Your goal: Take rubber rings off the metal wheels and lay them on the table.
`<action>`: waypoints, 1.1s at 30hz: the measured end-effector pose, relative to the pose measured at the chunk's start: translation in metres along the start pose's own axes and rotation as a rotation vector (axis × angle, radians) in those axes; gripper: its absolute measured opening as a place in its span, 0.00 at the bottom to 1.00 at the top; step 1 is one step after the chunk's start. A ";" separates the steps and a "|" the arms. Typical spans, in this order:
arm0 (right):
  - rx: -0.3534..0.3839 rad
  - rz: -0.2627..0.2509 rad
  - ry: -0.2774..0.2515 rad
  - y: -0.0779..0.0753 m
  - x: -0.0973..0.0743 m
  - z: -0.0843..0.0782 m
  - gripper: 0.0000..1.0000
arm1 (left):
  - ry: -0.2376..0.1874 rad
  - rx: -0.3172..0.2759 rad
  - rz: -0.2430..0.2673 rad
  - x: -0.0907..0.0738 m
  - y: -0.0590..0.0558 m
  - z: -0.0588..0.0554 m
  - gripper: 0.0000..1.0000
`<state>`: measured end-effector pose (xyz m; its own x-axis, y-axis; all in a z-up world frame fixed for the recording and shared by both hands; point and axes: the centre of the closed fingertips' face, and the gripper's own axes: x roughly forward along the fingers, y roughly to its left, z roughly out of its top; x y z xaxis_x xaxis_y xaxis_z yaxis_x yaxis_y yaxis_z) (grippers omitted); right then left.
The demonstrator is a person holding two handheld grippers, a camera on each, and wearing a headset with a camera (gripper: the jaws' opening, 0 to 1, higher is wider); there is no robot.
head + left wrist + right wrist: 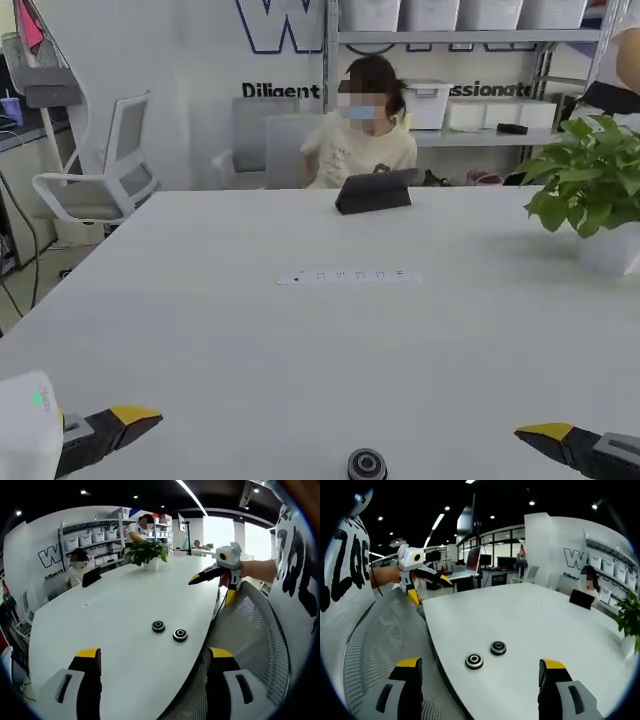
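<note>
Two small metal wheels with black rubber rings lie flat close to the table's near edge: one wheel [158,626] and a second wheel [180,634] beside it, seen again as a wheel [474,660] and a wheel [498,647]. In the head view one wheel [367,464] sits at the bottom edge. My left gripper [154,653] is open and holds nothing, off to the left of the wheels [135,415]. My right gripper [480,663] is open too, off to the right [545,432]. Each gripper faces the other: the right gripper [212,589], the left gripper [429,589].
The white table [300,340] carries a power strip [345,275] in the middle, a dark tablet [373,190] at the far side and a potted plant [590,180] at the right. A person sits behind the tablet. A mesh chair [250,625] stands at the near edge.
</note>
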<state>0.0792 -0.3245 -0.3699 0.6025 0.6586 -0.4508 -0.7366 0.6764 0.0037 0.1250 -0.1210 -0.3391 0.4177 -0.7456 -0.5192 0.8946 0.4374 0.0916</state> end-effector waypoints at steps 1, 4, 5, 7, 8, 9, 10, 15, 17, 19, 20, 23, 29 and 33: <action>0.001 -0.001 -0.001 0.000 0.000 0.000 0.97 | 0.001 0.001 0.000 0.000 0.000 0.000 0.85; 0.003 -0.003 -0.002 0.001 0.000 -0.001 0.97 | 0.003 0.002 -0.003 0.000 0.000 0.000 0.85; 0.004 -0.003 -0.001 0.001 -0.001 -0.001 0.97 | 0.003 0.003 -0.004 0.000 0.000 0.000 0.85; 0.004 -0.004 -0.001 0.002 -0.001 -0.001 0.97 | 0.002 0.004 -0.005 0.000 0.000 0.000 0.85; 0.004 -0.004 -0.001 0.002 -0.001 -0.001 0.97 | 0.002 0.005 -0.005 0.000 0.000 0.000 0.85; 0.005 -0.005 -0.003 0.002 -0.001 -0.001 0.97 | 0.001 0.005 -0.005 0.000 0.000 0.000 0.85; 0.005 -0.005 -0.004 0.002 -0.001 -0.001 0.97 | 0.001 0.005 -0.005 0.000 0.000 0.001 0.85; 0.004 -0.010 -0.006 0.003 -0.003 0.000 0.97 | -0.002 0.009 -0.008 0.000 -0.001 0.002 0.85; 0.003 -0.010 -0.004 0.003 -0.003 0.000 0.96 | -0.002 0.011 -0.008 0.000 -0.002 0.001 0.85; 0.003 -0.011 -0.004 0.004 -0.003 0.000 0.96 | -0.001 0.011 -0.009 0.000 -0.002 0.001 0.85; 0.004 -0.010 -0.004 0.004 -0.004 0.000 0.96 | -0.002 0.010 -0.009 -0.001 -0.002 0.001 0.85; 0.002 -0.011 -0.001 0.005 -0.004 0.000 0.96 | -0.003 0.011 -0.009 -0.001 -0.002 0.001 0.85; 0.000 -0.010 -0.001 0.006 -0.005 0.000 0.96 | -0.006 0.010 -0.007 -0.002 -0.003 0.001 0.85; 0.000 -0.010 0.000 0.006 -0.005 0.000 0.96 | -0.009 0.009 -0.008 -0.002 -0.003 0.001 0.85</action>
<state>0.0718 -0.3234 -0.3679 0.6097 0.6518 -0.4511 -0.7305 0.6830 -0.0005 0.1212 -0.1212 -0.3372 0.4119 -0.7534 -0.5125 0.8993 0.4267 0.0955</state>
